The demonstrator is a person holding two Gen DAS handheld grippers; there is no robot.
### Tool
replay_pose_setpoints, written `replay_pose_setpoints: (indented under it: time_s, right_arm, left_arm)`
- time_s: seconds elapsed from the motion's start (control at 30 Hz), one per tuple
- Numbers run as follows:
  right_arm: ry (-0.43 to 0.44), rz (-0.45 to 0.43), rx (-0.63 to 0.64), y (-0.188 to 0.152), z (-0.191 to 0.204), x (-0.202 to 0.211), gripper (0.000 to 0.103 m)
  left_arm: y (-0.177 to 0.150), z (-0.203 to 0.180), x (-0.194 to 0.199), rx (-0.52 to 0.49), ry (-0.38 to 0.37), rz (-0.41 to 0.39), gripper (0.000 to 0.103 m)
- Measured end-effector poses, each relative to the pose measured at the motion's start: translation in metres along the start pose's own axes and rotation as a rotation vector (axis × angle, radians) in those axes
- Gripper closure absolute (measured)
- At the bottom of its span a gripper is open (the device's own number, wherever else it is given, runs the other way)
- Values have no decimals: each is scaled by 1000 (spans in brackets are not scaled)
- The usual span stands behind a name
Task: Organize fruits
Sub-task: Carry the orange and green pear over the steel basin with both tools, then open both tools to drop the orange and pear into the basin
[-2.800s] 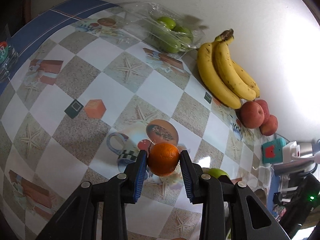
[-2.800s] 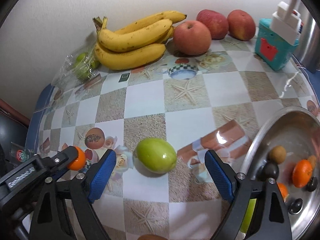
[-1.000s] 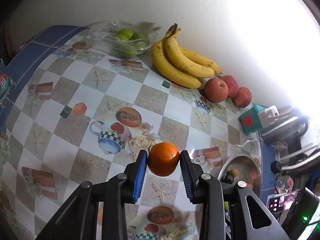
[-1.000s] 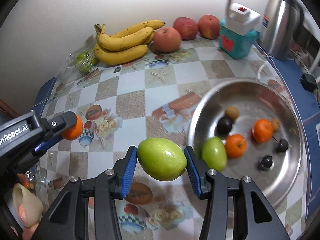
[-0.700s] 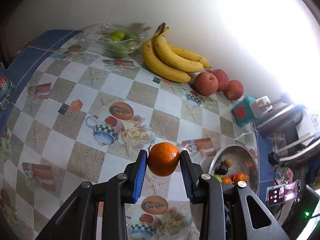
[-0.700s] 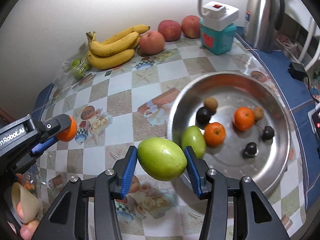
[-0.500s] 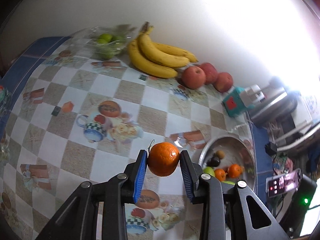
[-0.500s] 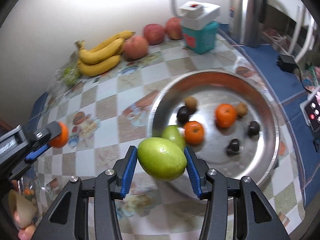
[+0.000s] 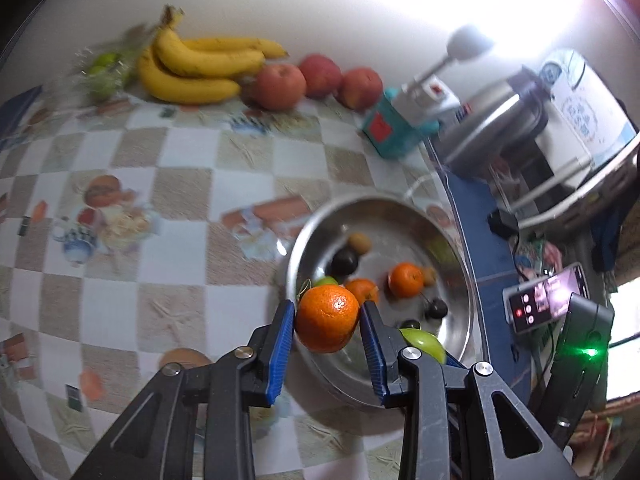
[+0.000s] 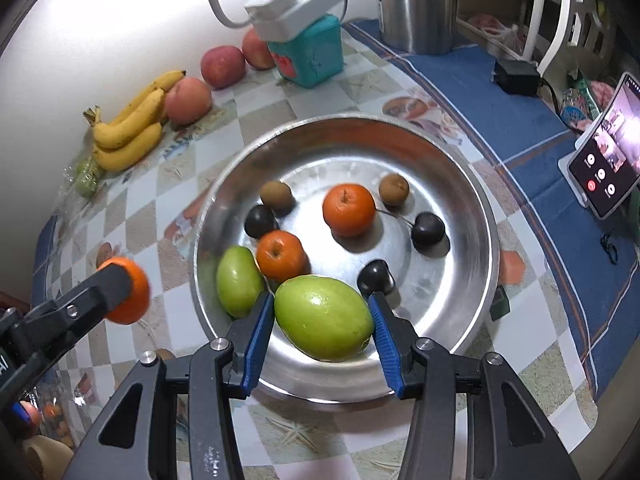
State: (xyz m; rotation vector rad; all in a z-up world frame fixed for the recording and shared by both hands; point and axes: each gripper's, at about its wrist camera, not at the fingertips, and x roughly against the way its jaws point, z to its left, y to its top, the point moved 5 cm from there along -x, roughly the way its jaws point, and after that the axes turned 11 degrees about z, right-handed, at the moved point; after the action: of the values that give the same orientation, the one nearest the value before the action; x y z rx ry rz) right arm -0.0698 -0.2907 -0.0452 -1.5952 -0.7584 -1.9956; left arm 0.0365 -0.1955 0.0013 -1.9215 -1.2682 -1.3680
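Over the steel bowl (image 10: 476, 184), the green fruit (image 10: 324, 318) sits clamped between the right gripper's (image 10: 322, 320) blue pads, where a second ago it hung above the checkered tablecloth (image 9: 180, 184) left of the rim. The left gripper (image 9: 327, 320) pinches an orange (image 9: 327, 317) at the bowl's near-left edge, having come across from mid-table. Inside lie two oranges (image 10: 349, 210), another green fruit (image 10: 238, 280) and small dark and brown fruits. Bananas (image 10: 130, 130) and apples (image 10: 188, 100) line the wall.

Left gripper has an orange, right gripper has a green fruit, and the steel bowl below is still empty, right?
Not empty. The right wrist view shows the steel bowl already holding fruit, such as an orange. The rest stands: the left gripper holds an orange, the right gripper a green fruit.
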Motion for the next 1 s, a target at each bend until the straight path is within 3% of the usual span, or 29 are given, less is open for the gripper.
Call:
replay_pose_setpoints:
  time_s: [0.4, 1.0]
  right_arm:
    - [-14, 70, 0, -13, -10, -18, 53]
    - [-18, 119, 5, -18, -10, -31, 53]
  left_arm:
    - [-8, -15, -32, -17, -16, 97, 67]
    - [-12, -14, -60, 12, -19, 178, 67]
